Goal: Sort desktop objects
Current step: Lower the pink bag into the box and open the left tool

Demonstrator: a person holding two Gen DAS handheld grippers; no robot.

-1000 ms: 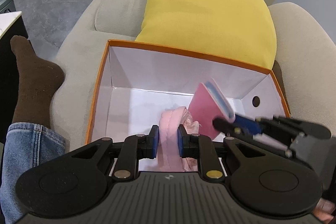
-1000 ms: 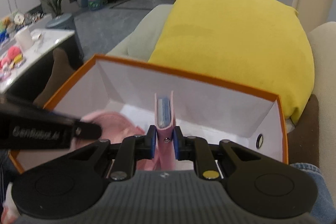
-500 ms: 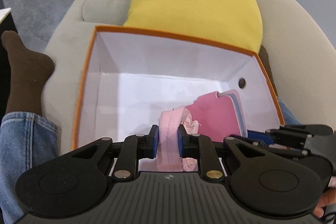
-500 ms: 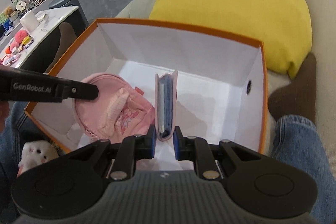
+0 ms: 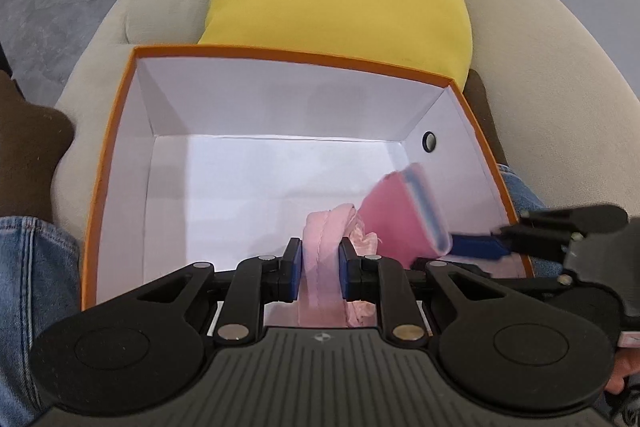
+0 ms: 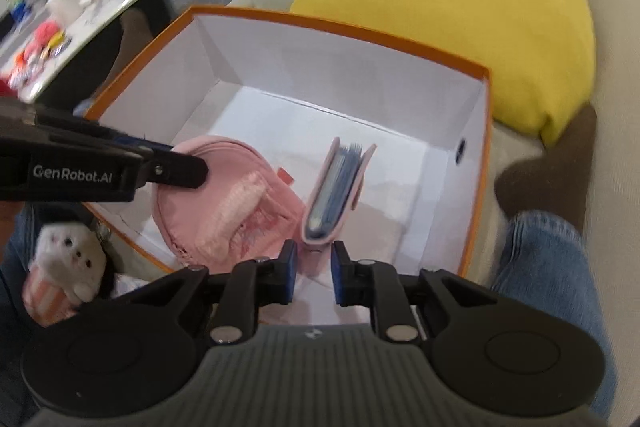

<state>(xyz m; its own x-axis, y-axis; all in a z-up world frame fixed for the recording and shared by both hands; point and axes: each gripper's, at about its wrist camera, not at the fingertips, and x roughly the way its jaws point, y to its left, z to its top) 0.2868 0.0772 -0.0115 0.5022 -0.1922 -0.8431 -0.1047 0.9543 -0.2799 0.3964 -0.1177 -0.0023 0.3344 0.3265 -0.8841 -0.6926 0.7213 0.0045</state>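
Left hand-held gripper [image 5: 319, 269] clamps soft pink fabric pouch [image 6: 224, 199]; right hand-held gripper [image 6: 313, 273], jaws opening, releases pink card wallet [image 6: 334, 195] inside orange-rimmed white cardboard box [image 5: 280, 103].

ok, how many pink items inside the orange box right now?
2. The pink pouch at the near left of the box, clamped by the left gripper; the pink card wallet beside it, right gripper opening. More may be hidden.

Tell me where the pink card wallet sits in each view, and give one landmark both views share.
Left wrist view: the pink card wallet is at lower right, inside the box, next to the right claw.
Right wrist view: the wallet is near the centre, standing on edge just beyond the opening claw's tips, right of the pink pouch.
Shared landmark: the round hole in the box wall.
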